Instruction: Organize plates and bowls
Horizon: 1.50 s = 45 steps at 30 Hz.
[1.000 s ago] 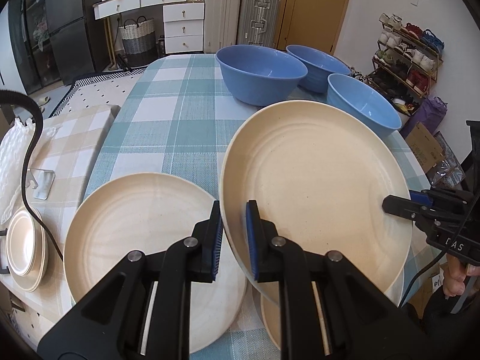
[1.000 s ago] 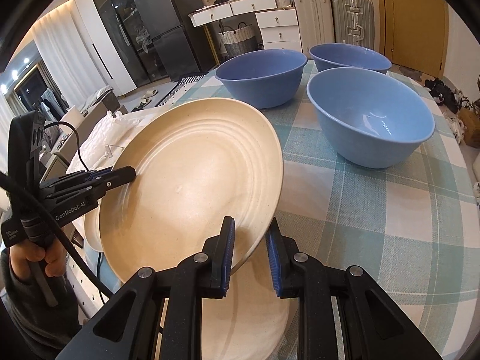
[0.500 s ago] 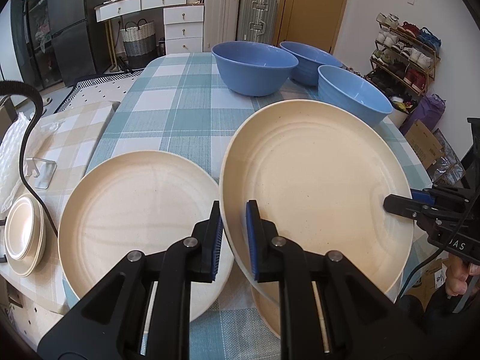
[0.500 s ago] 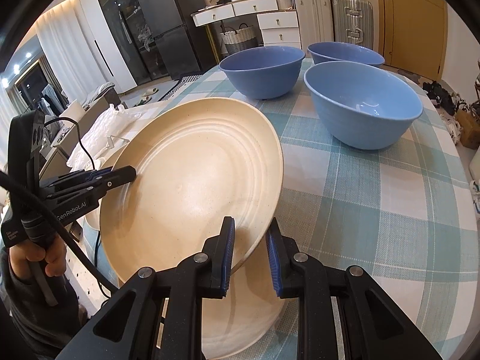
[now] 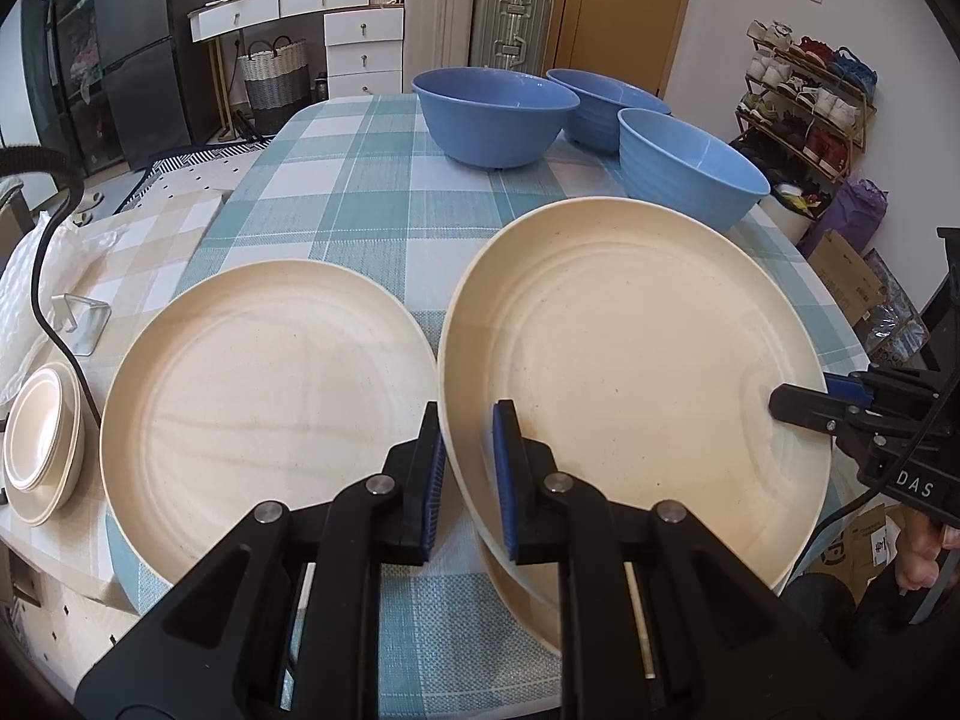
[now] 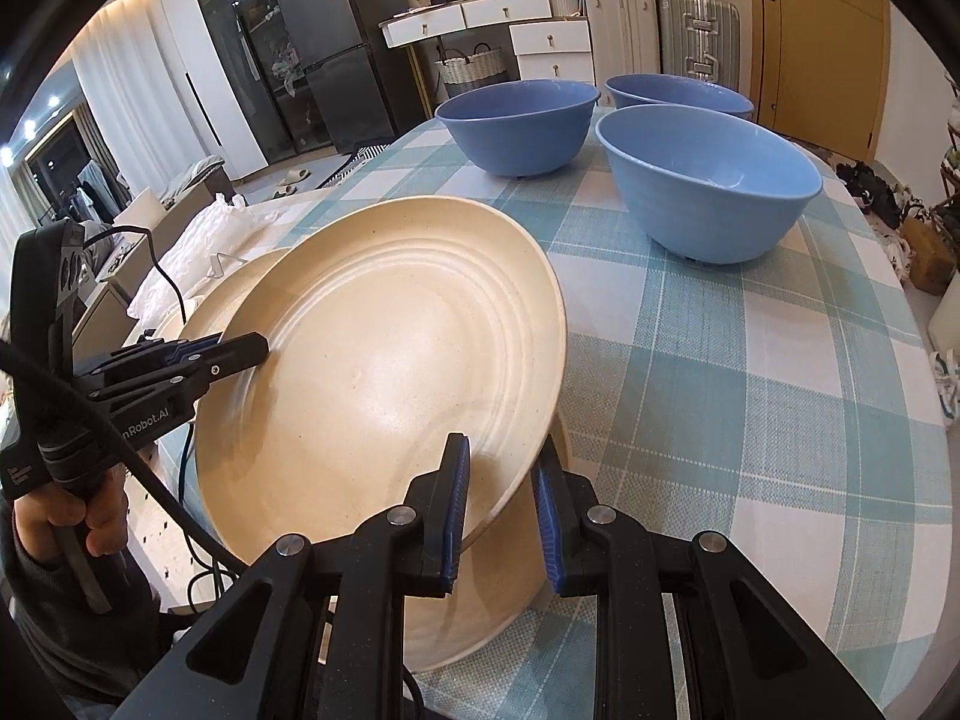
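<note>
left wrist view, cream ridged plate (image 5: 636,372) tilted, left tongs (image 5: 468,468) and right tongs (image 6: 501,504) clamped on its rim

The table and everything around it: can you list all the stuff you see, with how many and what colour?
Held plate: one, cream, lifted and tilted, gripped at both edges.
Plate underneath: one, cream, on the table below it.
Left plate: one, cream, flat on the table.
Bowls: three, blue, far end.
Tablecloth: one, teal and white check.
Small dishes: a stack, cream, on the side surface at left.
Suitcases: two, white and silver, by the wall.
Left tool: black, blue pads, shut on the plate.
Right tool: same, shut on its opposite edge.
</note>
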### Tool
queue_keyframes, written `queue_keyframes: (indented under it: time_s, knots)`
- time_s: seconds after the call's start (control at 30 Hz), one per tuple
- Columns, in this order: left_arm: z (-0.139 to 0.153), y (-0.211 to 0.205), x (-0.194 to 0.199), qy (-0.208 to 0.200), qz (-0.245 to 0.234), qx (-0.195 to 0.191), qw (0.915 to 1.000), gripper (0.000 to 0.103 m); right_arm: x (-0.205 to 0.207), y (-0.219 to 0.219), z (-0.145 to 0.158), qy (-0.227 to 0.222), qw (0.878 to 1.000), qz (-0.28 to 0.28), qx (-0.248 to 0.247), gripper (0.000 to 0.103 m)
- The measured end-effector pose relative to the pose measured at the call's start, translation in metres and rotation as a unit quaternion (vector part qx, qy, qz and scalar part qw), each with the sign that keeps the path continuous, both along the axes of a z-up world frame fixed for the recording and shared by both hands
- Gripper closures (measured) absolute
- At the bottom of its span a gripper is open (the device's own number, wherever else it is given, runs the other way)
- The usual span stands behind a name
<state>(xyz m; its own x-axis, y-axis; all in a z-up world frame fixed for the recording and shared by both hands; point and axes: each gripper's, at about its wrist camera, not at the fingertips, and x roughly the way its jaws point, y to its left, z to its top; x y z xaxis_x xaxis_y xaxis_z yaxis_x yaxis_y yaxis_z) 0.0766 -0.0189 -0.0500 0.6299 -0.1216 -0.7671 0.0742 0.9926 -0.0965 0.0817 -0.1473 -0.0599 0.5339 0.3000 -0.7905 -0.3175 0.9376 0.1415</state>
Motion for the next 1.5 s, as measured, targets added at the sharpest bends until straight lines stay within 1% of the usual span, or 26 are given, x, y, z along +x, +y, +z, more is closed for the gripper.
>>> queue_keyframes:
  time_s: [0.73,1.23,1.4,1.5]
  knots:
    - [-0.019,-0.011,-0.015,0.018,0.003,0.010,0.9998,0.090,-0.022,-0.004,-0.015,0.014,1.000,0.002,-0.006,0.082]
    - [-0.025,-0.012,-0.017,0.021,0.004,0.011,0.9997,0.089,-0.029,0.006,-0.017,-0.002,0.999,0.004,-0.049,0.082]
    - [-0.027,-0.010,-0.016,0.027,0.001,0.003,0.9996,0.088,-0.029,0.004,-0.017,-0.005,0.999,-0.002,-0.043,0.081]
    - [-0.029,-0.013,-0.015,0.029,-0.003,0.012,0.9995,0.088,-0.028,0.000,-0.016,-0.003,0.999,-0.001,-0.034,0.080]
